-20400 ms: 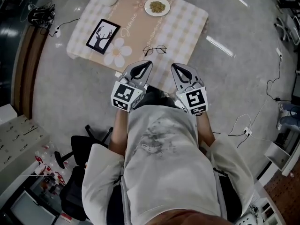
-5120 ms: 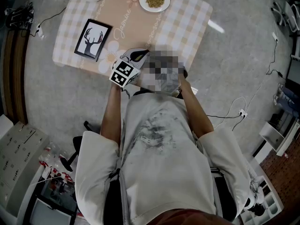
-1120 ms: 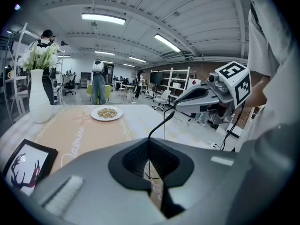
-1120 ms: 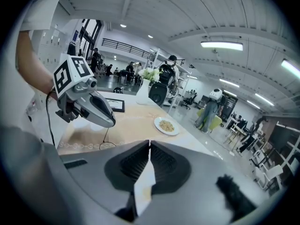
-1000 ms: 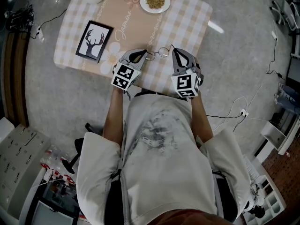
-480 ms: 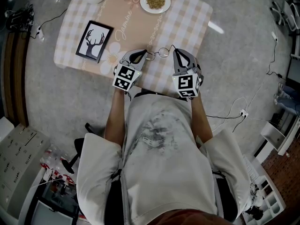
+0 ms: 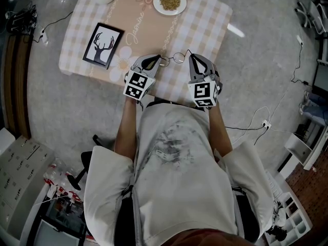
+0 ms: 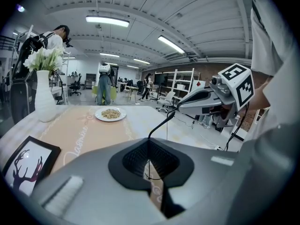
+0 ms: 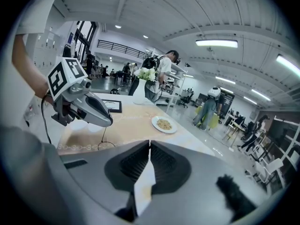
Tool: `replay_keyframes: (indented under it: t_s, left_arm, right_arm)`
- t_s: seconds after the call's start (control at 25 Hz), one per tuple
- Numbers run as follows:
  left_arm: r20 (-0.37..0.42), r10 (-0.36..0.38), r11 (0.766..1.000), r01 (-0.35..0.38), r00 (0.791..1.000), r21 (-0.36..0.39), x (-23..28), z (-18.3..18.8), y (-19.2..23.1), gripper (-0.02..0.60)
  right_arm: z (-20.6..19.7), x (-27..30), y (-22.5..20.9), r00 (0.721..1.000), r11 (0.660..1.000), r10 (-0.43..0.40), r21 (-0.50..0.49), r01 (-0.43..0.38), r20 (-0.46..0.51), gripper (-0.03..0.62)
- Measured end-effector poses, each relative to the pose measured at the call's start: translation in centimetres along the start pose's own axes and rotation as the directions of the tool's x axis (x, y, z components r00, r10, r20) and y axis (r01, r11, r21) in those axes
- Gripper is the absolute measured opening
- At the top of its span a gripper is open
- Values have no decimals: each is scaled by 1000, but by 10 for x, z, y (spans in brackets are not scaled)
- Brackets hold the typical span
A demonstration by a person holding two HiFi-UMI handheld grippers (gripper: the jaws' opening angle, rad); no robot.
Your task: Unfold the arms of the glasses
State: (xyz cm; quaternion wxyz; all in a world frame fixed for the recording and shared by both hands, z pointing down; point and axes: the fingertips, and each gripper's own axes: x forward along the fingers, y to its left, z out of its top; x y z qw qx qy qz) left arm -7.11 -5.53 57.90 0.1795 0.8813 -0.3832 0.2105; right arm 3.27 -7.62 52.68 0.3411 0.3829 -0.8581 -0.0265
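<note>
At the near edge of the table [image 7: 205, 32], the glasses [image 7: 177, 58] hang between two grippers, seemingly half opened.
The left gripper [image 7: 155, 60] has its jaws pressed together on the thin wire frame beside one lens. The right gripper [image 7: 191, 57] has its jaws all but closed, and one arm of the glasses runs out to their tips, so it likely pinches that arm's end. That arm looks swung out. The second arm I cannot make out, and it is probably left to do. Farther back sits a plate [image 7: 169, 1].
</note>
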Motion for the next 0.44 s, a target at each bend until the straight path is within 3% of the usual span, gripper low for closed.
replay_keyframes:
  t_s: [0.44]
  left_arm:
    - [2, -1, 1000, 1, 1000, 6, 1, 0, 0, 9]
  right_arm:
    - [0, 0, 0, 1000, 1000, -1, -7, 1, -2, 23]
